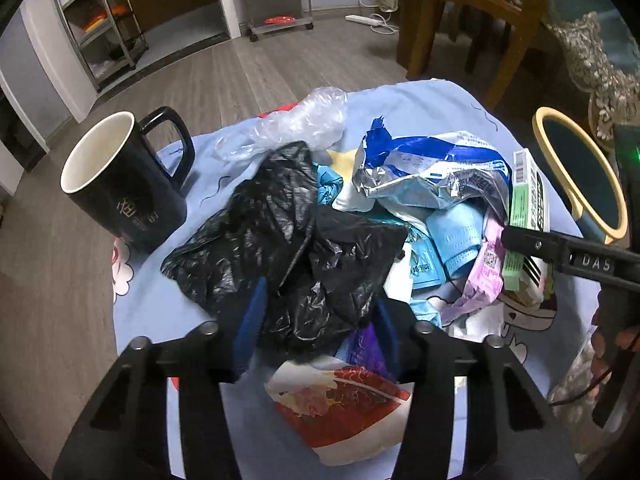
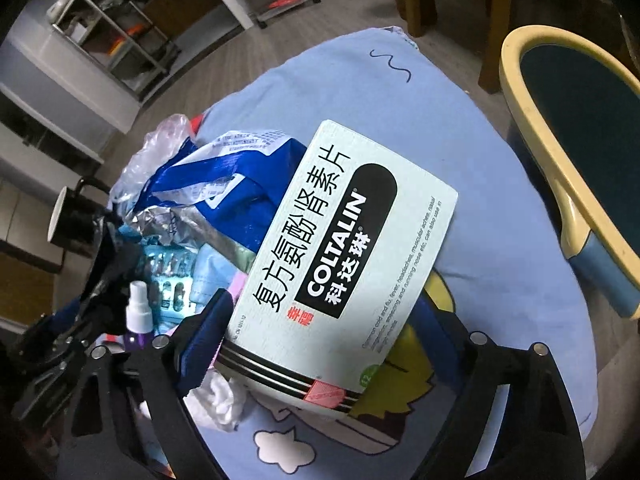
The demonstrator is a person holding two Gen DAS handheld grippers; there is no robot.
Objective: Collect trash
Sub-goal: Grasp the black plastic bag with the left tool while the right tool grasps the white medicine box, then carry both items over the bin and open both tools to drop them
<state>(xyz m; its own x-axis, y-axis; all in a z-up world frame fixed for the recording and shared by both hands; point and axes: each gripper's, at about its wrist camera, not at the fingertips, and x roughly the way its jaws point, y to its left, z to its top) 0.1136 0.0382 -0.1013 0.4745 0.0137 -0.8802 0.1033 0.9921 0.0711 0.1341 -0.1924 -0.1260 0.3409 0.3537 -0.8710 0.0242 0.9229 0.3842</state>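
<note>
A heap of trash lies on a round table under a light-blue cartoon cloth (image 1: 420, 100). My left gripper (image 1: 320, 296) points down into it, and its blue pads press on a crumpled black plastic bag (image 1: 288, 232). A red-and-white wrapper (image 1: 340, 404) lies below the jaws. In the right wrist view, my right gripper (image 2: 322, 300) straddles a pale-green medicine box (image 2: 344, 240). The left pad touches the box's edge, while the right finger stands slightly off it. A blue-and-silver foil pouch (image 2: 224, 184) and clear plastic (image 1: 304, 120) sit behind.
A black mug (image 1: 124, 184) stands at the table's left edge. A yellow-rimmed container (image 2: 580, 120) is at the right. A small spray bottle (image 2: 138, 312) stands in the heap. A wooden chair (image 1: 460, 20) and metal shelves (image 1: 100, 20) stand on the floor beyond.
</note>
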